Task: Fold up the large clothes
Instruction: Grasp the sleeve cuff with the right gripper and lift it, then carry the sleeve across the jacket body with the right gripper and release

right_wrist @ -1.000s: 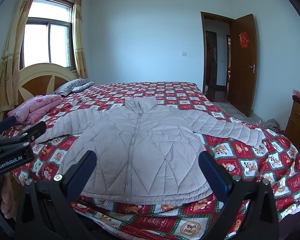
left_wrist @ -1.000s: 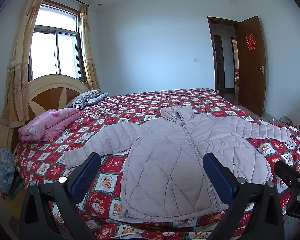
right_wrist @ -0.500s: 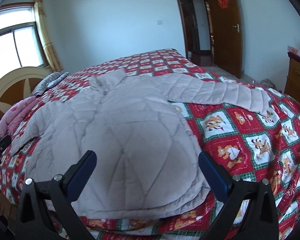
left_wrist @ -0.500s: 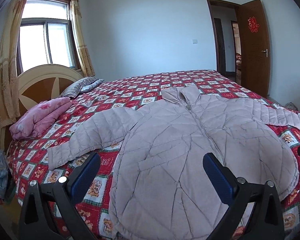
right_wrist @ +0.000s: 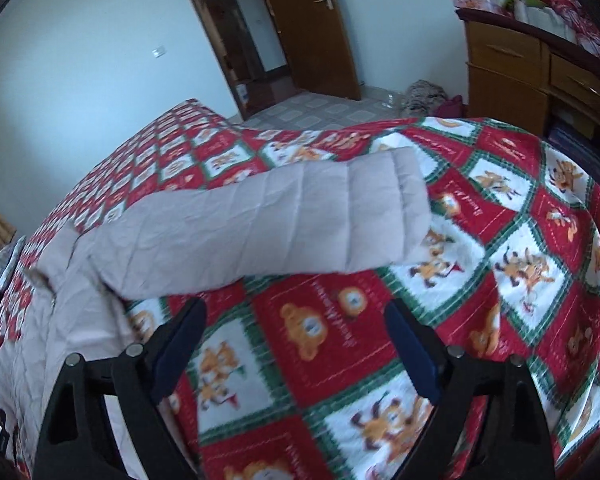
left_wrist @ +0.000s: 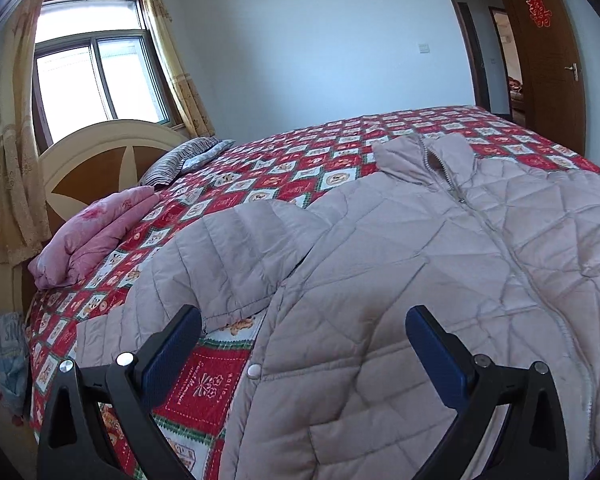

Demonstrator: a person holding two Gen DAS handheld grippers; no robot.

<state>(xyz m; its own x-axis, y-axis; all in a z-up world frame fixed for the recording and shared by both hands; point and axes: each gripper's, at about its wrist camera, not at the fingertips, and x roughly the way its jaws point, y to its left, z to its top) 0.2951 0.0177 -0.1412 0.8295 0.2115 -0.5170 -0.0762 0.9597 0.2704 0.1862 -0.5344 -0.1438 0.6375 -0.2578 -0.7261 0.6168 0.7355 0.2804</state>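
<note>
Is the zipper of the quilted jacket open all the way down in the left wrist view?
No, the quilted jacket lies zipped on the bed cover, and only the top at the collar is a little open.

pale blue walls [left_wrist: 320, 40], bright curtained window [left_wrist: 96, 76], open brown door [left_wrist: 548, 52], wooden dresser [right_wrist: 512, 76], tiled floor [right_wrist: 316, 108]

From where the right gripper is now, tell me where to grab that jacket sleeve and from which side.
Take the sleeve at its cuff, the free end lying flat on the quilt with open bedspread around it. Bring the right gripper, its jaws open and empty and just closing a little, down from the near edge, so that one finger can probably slide under the cuff's lower edge.
</note>
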